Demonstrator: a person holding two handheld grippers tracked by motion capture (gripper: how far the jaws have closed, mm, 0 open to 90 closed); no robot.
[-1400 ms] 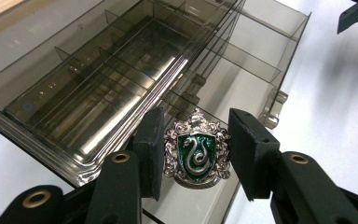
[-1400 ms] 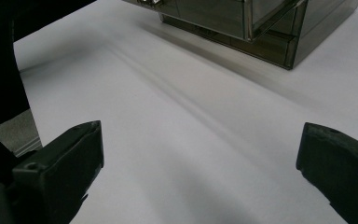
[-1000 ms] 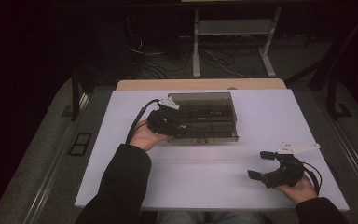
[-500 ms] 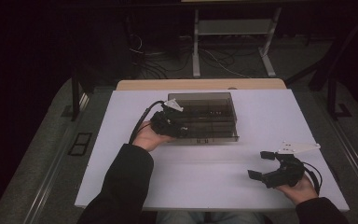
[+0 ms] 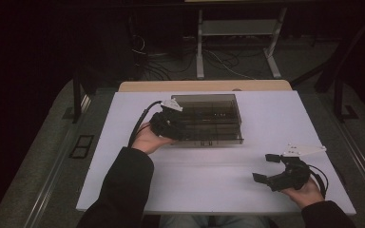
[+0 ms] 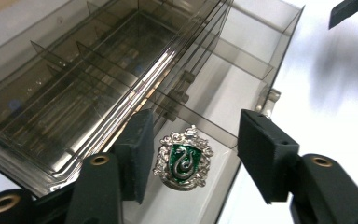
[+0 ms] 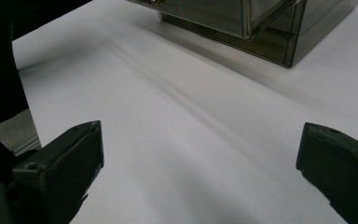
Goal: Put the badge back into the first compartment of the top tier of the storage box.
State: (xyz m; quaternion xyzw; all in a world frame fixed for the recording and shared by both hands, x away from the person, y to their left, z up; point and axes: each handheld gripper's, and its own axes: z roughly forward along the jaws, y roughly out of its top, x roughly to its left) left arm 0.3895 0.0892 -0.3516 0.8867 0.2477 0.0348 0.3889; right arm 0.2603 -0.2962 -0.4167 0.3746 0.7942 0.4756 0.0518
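Silver-and-green crest badge (image 6: 182,158) is released into smoky clear plastic organiser box (image 6: 121,70); left gripper (image 6: 191,156) jaws just opened narrowly, right gripper (image 7: 200,177) jaws wide, empty.

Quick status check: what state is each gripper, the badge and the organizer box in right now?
Left gripper: jaws just opening, apart, badge between them, pads off it.
Green and silver crest badge: released, lying in a compartment.
Smoky clear organizer box: lid raised, on the white table.
Right gripper: open, empty, over the table.
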